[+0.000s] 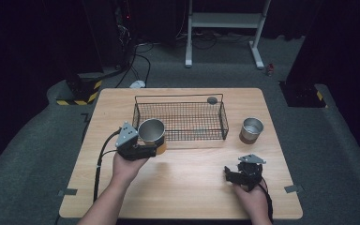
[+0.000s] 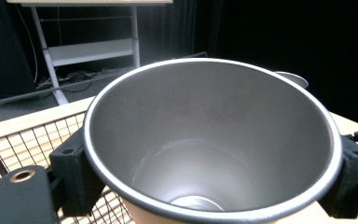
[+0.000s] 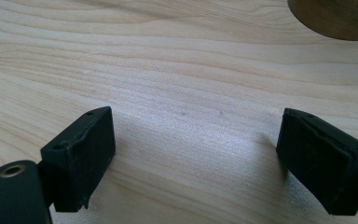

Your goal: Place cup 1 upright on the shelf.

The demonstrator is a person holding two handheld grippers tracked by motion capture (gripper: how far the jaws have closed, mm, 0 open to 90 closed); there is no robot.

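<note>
I judge the steel cup (image 1: 151,131) light, rigid, slick; my left gripper (image 1: 143,149) fingers clamp its sides, right gripper (image 1: 238,174) fingers wide, empty.

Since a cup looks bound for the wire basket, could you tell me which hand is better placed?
Left: its gripper grips the cup beside the basket. The right gripper rests open, empty, farther off.

- From the high view you look forward and down on the whole table (image 1: 183,187), both your forearms entering at the bottom.
- Your left gripper view sits very close behind the steel cup (image 2: 214,140), facing across the wire basket (image 2: 28,140), which the high view shares.
- Your right gripper view looks down, close to the bare tabletop (image 3: 182,70).
</note>
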